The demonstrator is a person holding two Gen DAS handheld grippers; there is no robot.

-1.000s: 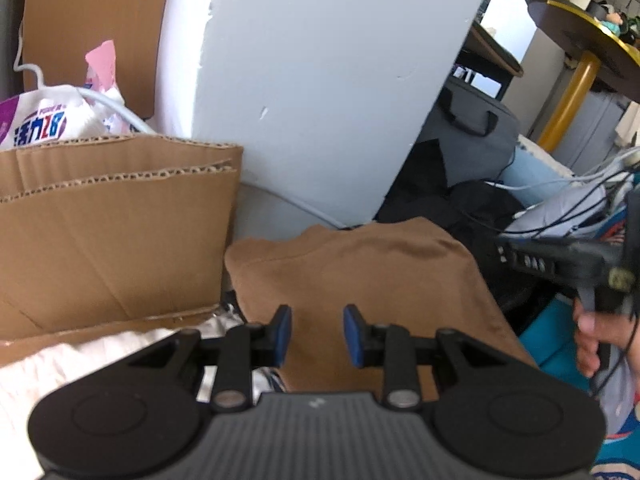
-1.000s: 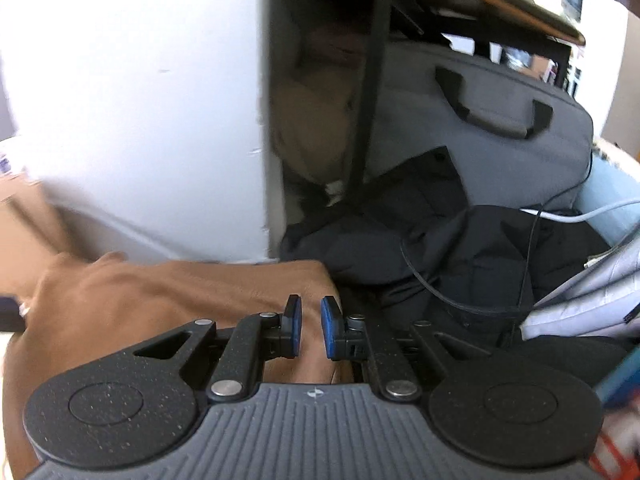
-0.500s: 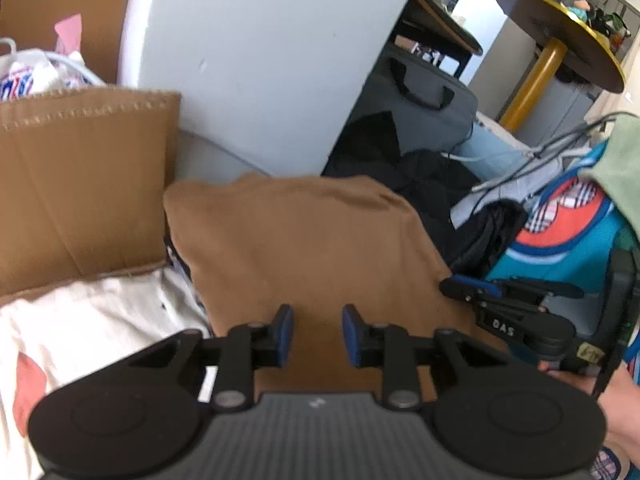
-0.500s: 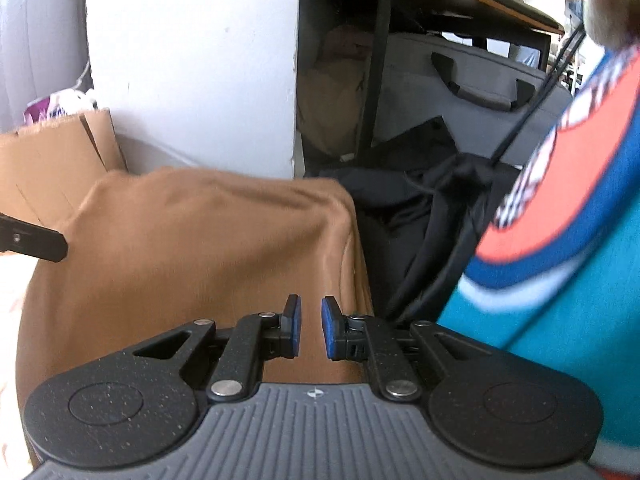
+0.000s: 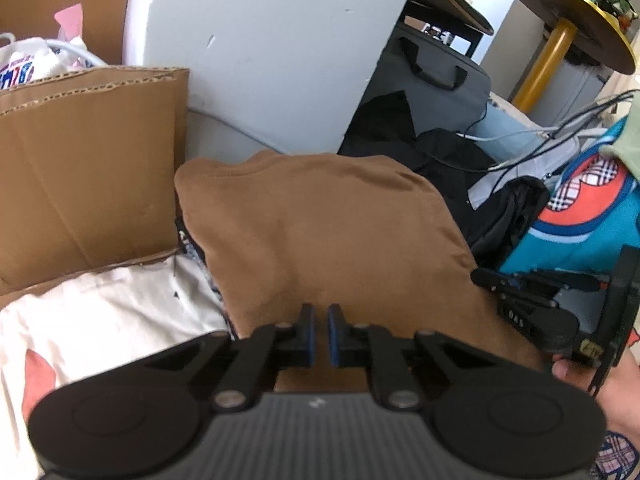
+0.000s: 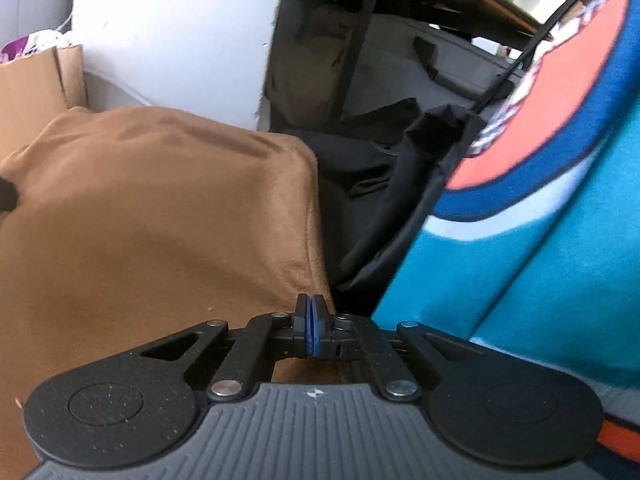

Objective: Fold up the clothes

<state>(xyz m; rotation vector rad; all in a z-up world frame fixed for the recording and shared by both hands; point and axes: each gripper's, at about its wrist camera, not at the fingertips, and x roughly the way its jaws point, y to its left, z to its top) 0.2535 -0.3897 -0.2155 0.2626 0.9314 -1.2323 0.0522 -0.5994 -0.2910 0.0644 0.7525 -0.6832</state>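
— Right in front of both claws, what lies there?

— A brown garment, folded into a rough block, its surface smooth with a few soft dents. What carries it is hidden under cloth, so I cannot name it.

— And the left claw?

— Low over the near edge of the brown garment, its blue pads drawn narrow with a slim gap between them. Whether any cloth sits in that gap, I cannot tell.

— The right claw?

— Pads pressed together at the garment's near right corner. Whether fabric is pinched there is hidden. In the left view it shows at the right, with a hand behind it.

— What sits around the garment?

— On its left, a white cloth and a cardboard box. Behind it, a white panel. On its right, dark clothes, a grey bag, and a teal cloth with red and blue bands.
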